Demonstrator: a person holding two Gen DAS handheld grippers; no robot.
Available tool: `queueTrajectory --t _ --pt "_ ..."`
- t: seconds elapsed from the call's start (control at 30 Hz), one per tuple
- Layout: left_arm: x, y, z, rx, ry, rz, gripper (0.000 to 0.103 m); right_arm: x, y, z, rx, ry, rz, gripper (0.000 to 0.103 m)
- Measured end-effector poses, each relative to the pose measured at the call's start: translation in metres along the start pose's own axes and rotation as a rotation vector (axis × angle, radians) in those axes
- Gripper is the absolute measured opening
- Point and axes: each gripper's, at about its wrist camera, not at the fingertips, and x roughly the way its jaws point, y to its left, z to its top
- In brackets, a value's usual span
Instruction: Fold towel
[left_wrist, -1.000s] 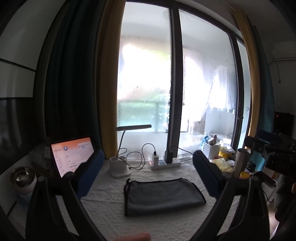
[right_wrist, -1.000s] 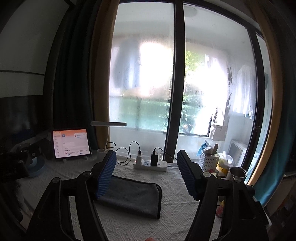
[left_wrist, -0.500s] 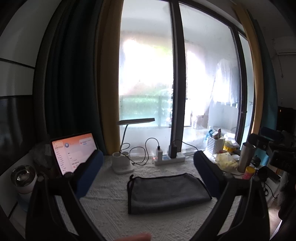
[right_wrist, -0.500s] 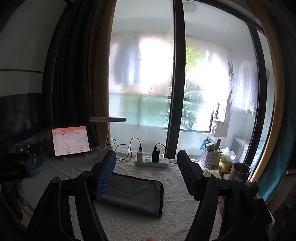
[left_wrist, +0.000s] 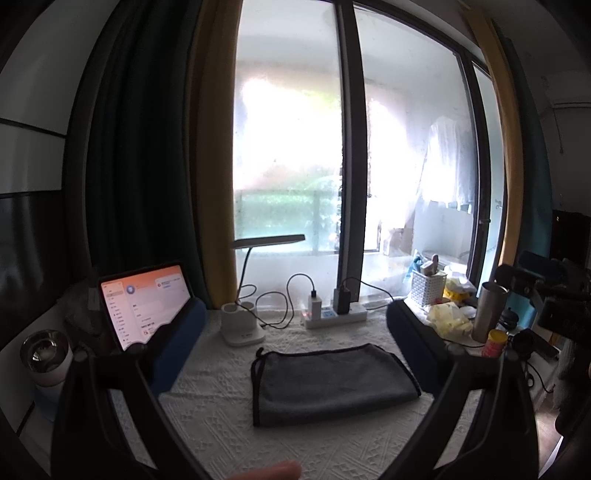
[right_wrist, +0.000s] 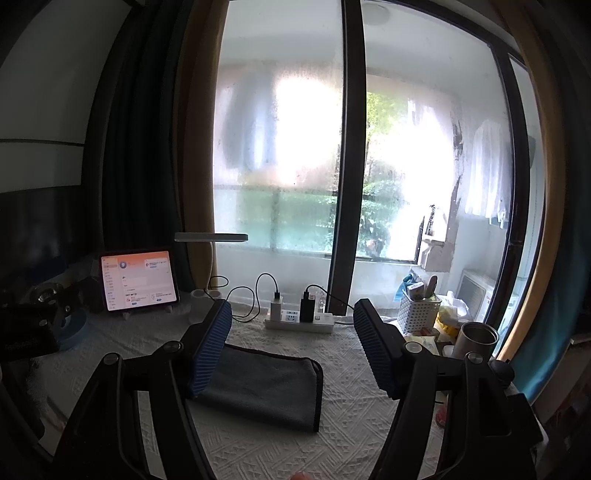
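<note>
Hovering spread and empty, both grippers (left_wrist: 295, 332) (right_wrist: 291, 343) faced the seemingly folded grey towel (left_wrist: 332, 384); a one-layer pinch could unfold it.

A tall window (right_wrist: 280, 155) with a dark central mullion (right_wrist: 349, 155) floods the room with hazy daylight — greenery shows beyond. Dark and mustard curtains (left_wrist: 147, 155) hang left; a white textured tablecloth (left_wrist: 221, 417) covers the table — a lit tablet (right_wrist: 138, 280) stands behind.
</note>
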Motion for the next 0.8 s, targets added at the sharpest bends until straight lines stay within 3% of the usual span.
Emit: queueTrajectory --t 0.8 --pt "0.0020 -0.0022 -0.0031 0.009 0.004 -0.026 0.099 0.0001 -0.0021 -0.0006 0.000 0.004 0.000 0.072"
